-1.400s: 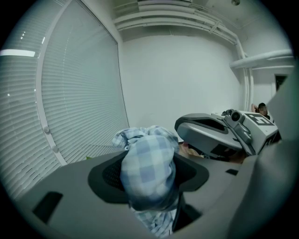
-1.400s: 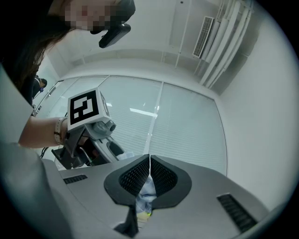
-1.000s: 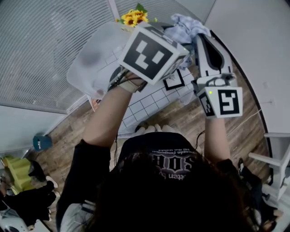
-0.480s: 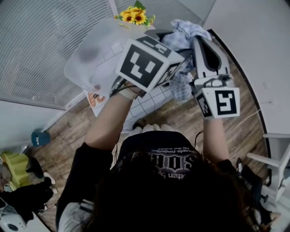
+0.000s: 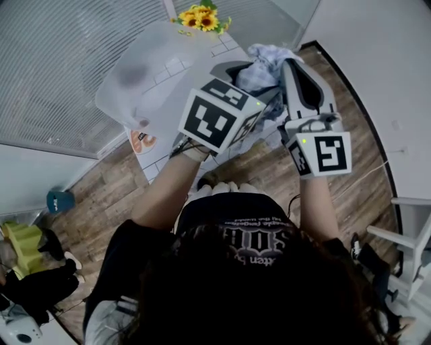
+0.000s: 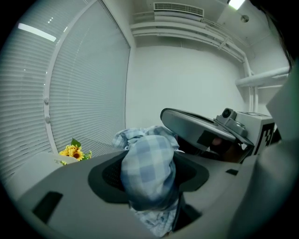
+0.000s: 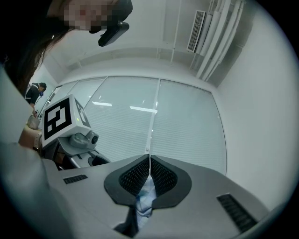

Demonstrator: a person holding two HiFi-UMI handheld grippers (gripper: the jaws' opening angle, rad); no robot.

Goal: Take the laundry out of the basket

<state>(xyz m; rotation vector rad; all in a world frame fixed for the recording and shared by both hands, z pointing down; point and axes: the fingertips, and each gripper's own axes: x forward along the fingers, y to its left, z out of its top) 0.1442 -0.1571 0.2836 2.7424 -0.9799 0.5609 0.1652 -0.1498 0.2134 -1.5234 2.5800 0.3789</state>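
Head view, looking steeply down over a person's dark hair and black shirt: both arms reach forward above a white-tiled tabletop (image 5: 160,170). A frosted plastic basket (image 5: 135,81) stands towards the tabletop's left edge, with yellow sunflowers (image 5: 202,19) just beyond it at the far edge. To the right of the basket, lifted clear of it and above the tabletop's right edge, a blue-and-white checked cloth (image 5: 266,62) is bunched between the left gripper (image 5: 256,87) and the right gripper (image 5: 293,71), which sit close together. Wooden floor (image 5: 108,195) shows below. Left gripper view: the fingers (image 6: 107,175) stand partly apart and press on a thick wad of the cloth, which bulges up between them; the right gripper shows just behind it, and the sunflowers sit low at the left before slatted blinds (image 6: 88,93). Right gripper view: the fingers (image 7: 133,177) are almost together, pinching a thin fold of the cloth that hangs below them. Judging by this, one piece of laundry is out of the basket but not yet set down. Whether more remains inside cannot be told through the cloudy wall.
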